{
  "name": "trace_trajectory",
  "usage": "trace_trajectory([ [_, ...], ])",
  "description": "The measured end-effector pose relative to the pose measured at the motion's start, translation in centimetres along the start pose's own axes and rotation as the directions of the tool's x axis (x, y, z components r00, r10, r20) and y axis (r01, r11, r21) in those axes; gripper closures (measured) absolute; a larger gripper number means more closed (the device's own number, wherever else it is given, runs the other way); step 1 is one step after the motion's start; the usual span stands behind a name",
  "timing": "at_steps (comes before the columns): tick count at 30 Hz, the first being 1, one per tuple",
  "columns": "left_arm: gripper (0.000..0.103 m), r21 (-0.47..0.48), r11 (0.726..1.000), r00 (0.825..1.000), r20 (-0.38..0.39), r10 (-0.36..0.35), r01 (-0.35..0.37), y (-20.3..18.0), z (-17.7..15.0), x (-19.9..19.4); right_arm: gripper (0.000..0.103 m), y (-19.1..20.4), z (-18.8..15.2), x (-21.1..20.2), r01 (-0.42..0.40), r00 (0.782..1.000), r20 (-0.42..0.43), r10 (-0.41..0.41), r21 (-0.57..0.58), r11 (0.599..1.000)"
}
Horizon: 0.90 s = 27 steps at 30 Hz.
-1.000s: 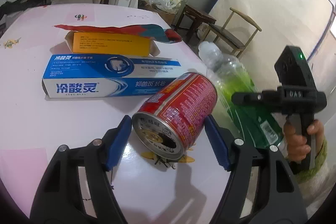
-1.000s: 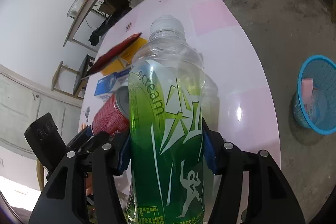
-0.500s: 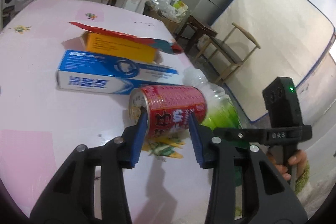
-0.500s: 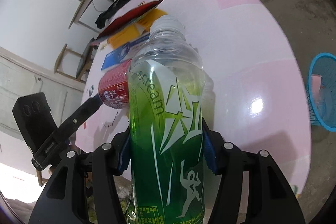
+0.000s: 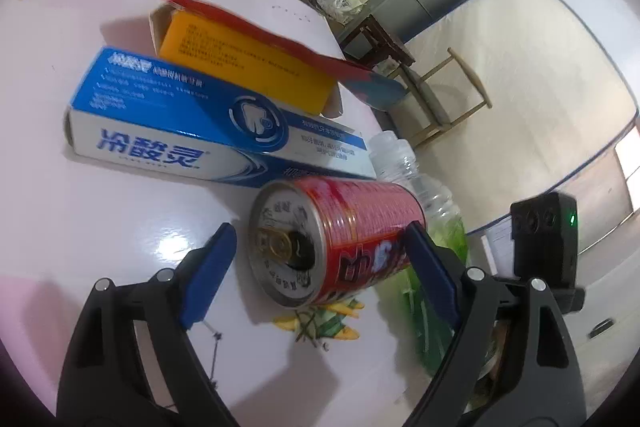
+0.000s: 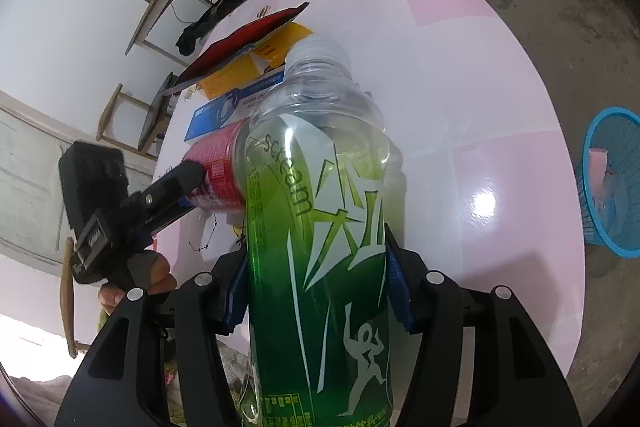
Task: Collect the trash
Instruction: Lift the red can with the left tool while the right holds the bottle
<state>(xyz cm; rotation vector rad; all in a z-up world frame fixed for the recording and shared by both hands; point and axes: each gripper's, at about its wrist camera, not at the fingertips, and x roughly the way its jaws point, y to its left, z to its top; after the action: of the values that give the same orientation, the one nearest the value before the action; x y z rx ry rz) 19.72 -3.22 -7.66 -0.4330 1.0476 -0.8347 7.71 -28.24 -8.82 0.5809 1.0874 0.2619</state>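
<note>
A red drink can (image 5: pixel 360 223) lies on its side on the pink table (image 5: pixel 80 227), its opened top facing me. My left gripper (image 5: pixel 318 229) straddles it and its jaws are opening. The left pad stands clear of the can and the right pad is at its side. My right gripper (image 6: pixel 318 285) is shut on a green plastic bottle (image 6: pixel 320 227), held over the table's near edge next to the can (image 6: pixel 218 167). One finger (image 6: pixel 176 183) of the left gripper shows there too. The bottle's clear neck (image 5: pixel 394 155) pokes out behind the can.
A blue toothpaste box (image 5: pixel 192 131), an open orange box (image 5: pixel 240 63) and a flat red packet (image 5: pixel 260 27) lie just beyond the can. A blue basket (image 6: pixel 612 187) stands on the floor past the table's right edge. Chairs and a fridge stand behind.
The left jaws narrowed around the can half a second ago and have spread wide again. The left gripper dropped closer and rolled. The right gripper still holds the bottle.
</note>
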Motion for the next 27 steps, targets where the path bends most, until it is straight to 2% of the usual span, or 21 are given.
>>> trace_trajectory([
  [2,0.021,-0.019,1.0,1.0,0.009,-0.023,0.023,0.2,-0.1,0.2,0.047,0.1,0.1,0.1,0.0,1.0,-0.001,0.0,-0.004,1.0],
  [8,0.021,-0.026,0.999,0.999,0.014,-0.032,0.032,-0.1,-0.5,0.4,0.047,0.0,0.0,0.1,0.011,1.0,-0.005,-0.011,-0.009,1.0],
  [11,0.021,-0.04,0.997,0.997,0.03,-0.072,0.073,-0.1,-0.8,-0.4,0.047,0.3,-0.1,0.1,0.021,1.0,-0.008,-0.022,-0.018,1.0],
  [22,0.021,0.052,0.999,0.994,0.106,-0.017,0.012,-3.3,-3.0,-4.7,0.047,1.4,-0.9,0.6,0.029,0.999,-0.032,-0.03,-0.025,0.999],
  [27,0.021,0.088,0.996,0.989,0.141,-0.035,0.022,-5.3,-3.1,-5.9,0.047,1.6,-1.3,0.7,0.03,0.999,-0.037,-0.031,-0.019,0.999],
])
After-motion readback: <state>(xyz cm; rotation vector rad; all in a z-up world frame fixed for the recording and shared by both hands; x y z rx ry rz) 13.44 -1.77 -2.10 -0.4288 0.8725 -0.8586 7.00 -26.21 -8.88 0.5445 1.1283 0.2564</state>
